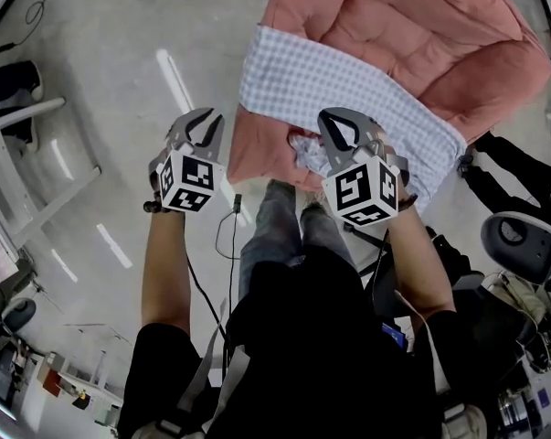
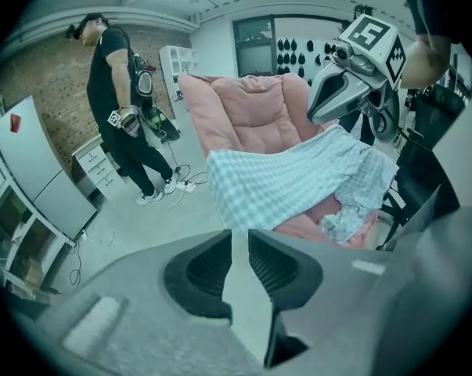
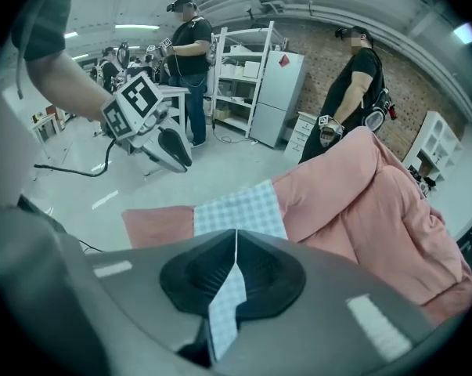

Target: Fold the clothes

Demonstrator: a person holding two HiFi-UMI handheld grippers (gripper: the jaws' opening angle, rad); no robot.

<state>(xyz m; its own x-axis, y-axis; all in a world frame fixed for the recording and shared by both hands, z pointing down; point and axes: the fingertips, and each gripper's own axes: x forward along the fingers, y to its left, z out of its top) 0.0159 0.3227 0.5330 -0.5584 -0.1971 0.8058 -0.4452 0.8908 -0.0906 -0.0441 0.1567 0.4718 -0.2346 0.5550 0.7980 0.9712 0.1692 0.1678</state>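
Our right hand-held gripper [image 1: 341,135] pinches the checked garment [image 1: 348,90], stretched ten-to-four o'clock across the pink chair [image 1: 421,35], while our left hand-held gripper [image 1: 200,128], slightly parted and seemingly empty, hangs off its eight o'clock side.

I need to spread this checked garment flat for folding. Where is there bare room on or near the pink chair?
Bare: the pink chair's padded back beyond the checked garment, and the grey floor left of the chair, past the left gripper. Crowded: the seat's near edge, where the right gripper pinches bunched cloth.
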